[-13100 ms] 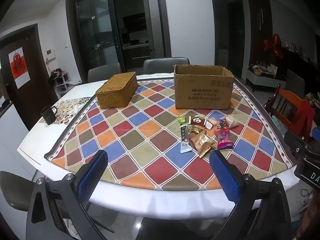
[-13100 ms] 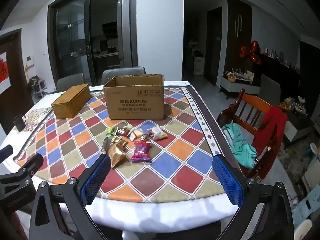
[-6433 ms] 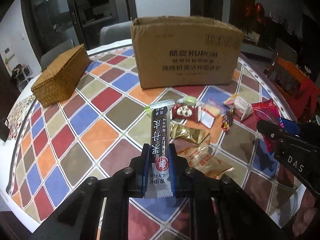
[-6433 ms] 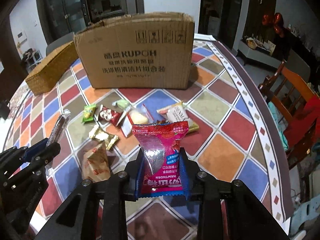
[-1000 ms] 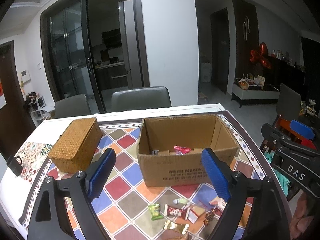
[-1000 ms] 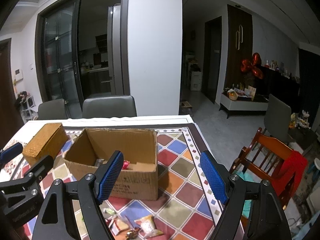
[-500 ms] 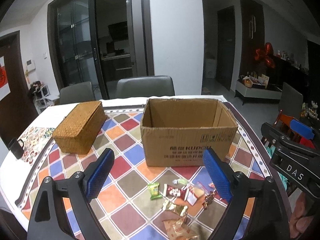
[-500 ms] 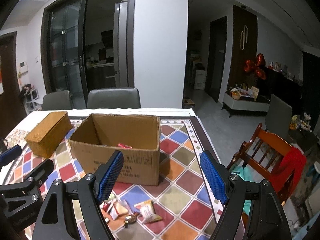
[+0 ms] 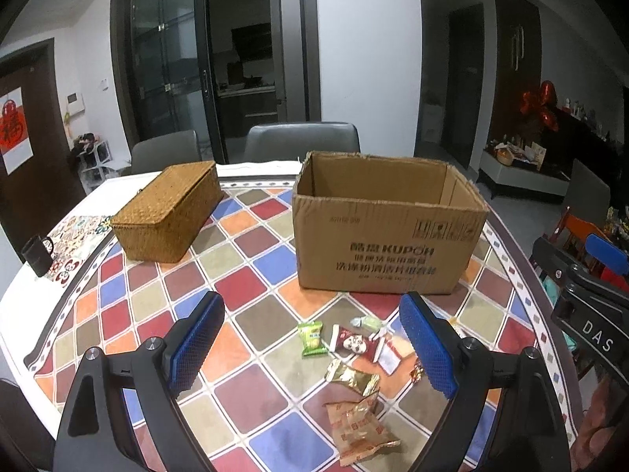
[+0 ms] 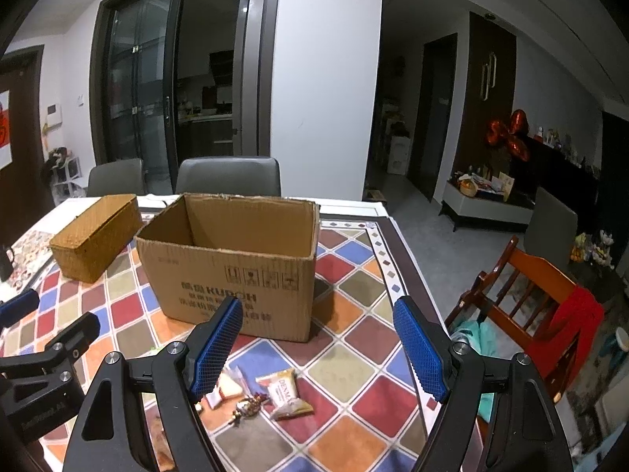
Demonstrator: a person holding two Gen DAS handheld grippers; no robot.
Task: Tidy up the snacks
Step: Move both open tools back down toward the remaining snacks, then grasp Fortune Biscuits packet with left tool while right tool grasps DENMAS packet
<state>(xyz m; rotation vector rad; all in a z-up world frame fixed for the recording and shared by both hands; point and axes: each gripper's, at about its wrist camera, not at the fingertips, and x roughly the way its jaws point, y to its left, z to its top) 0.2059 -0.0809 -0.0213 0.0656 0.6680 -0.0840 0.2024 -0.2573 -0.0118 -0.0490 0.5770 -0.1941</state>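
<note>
- Left gripper point(image 9: 312, 348): my jaws stand wide apart, nothing between the pads, hanging above the table point(image 9: 251, 385).
- Right gripper point(image 10: 316, 348): jaws apart too, nothing clamped.
- Room to move: bare checkered cloth under and left of my left jaws; wicker basket point(image 9: 167, 212) sits far ahead-left, well apart from everything.
- Table edge runs close on the right of my right jaws; wooden chair point(image 10: 526, 299) just past it.
- Cardboard box point(image 9: 387, 228) straight ahead of both jaws, top open. From here I only see its inner walls; contents can't tell.
- Snacks lie loose between my jaws and the box: green packet point(image 9: 311, 337), red-white packet point(image 9: 352, 342), gold packet point(image 9: 352, 377), tan bag point(image 9: 359, 428) nearest me.
- Under my right jaws: beige packet point(image 10: 285, 393), small twisted candy point(image 10: 245, 406) just beside it.
</note>
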